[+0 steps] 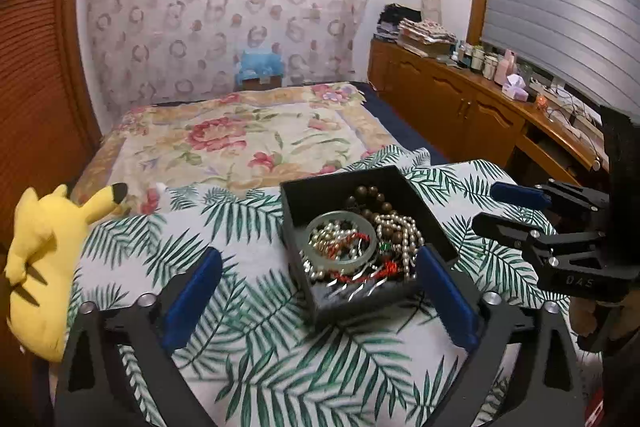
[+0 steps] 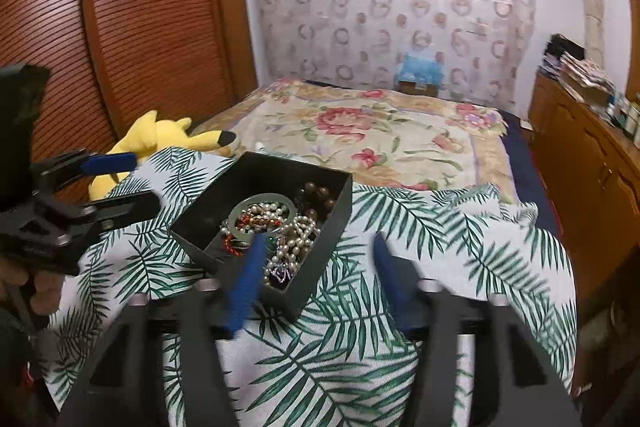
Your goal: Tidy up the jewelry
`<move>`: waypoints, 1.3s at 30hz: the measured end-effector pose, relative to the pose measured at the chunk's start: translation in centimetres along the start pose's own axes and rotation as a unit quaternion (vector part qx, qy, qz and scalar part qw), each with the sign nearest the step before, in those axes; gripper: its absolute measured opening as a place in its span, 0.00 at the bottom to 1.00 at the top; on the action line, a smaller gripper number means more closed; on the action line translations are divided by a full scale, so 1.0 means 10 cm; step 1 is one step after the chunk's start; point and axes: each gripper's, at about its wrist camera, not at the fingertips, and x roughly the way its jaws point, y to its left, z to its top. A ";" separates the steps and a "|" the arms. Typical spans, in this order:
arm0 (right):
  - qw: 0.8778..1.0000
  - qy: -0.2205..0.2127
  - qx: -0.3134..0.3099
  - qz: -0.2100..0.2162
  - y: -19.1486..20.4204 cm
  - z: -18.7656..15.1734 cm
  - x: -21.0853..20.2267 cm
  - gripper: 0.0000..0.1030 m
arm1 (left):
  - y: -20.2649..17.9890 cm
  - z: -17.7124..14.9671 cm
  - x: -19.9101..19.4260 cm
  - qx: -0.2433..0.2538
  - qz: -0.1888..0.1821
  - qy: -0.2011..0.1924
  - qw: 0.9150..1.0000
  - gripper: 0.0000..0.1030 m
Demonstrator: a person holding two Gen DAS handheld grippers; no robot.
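Jewelry (image 1: 356, 247) heaped in black box (image 1: 296, 199), centre frame on leaf-print cloth (image 1: 248, 331). Sorting seemingly just starting; next calls for picking one strand. Left gripper (image 1: 320, 291) spread wide, empty; right gripper (image 2: 316, 283) parted, empty, one blue finger (image 2: 248, 283) over box. Purple piece (image 2: 280, 273) visible from right view only.

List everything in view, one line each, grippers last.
box: one, black, open, on leaf cloth
bangle: one, pale green, in box
pearls: white strands, in box
wood beads: brown, box's far side
red cord: in box
leaf cloth: one, white and green
plush: one, yellow, beside cloth
bedspread: floral, beyond
cabinet: wooden, cluttered top
left gripper: open, empty
right gripper: open, empty
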 end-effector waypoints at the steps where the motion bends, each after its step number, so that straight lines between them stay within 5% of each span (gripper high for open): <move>1: 1.000 -0.001 0.003 -0.003 0.00 -0.02 -0.02 0.69 | 0.01 -0.02 -0.05 -0.003 0.001 -0.001 1.000 0.92; 11: 0.999 -0.018 0.023 -0.037 0.15 -0.18 -0.30 0.97 | -0.01 -0.25 -0.46 -0.013 0.023 -0.016 1.000 0.92; 28: 0.991 -0.111 0.032 -0.066 0.56 -0.29 -1.17 0.97 | -0.09 -0.44 -1.18 -0.028 0.056 -0.066 0.996 0.92; 39: 0.988 -0.134 0.033 -0.073 0.69 -0.33 -1.37 0.97 | -0.06 -0.53 -1.34 -0.036 0.067 -0.076 0.994 0.92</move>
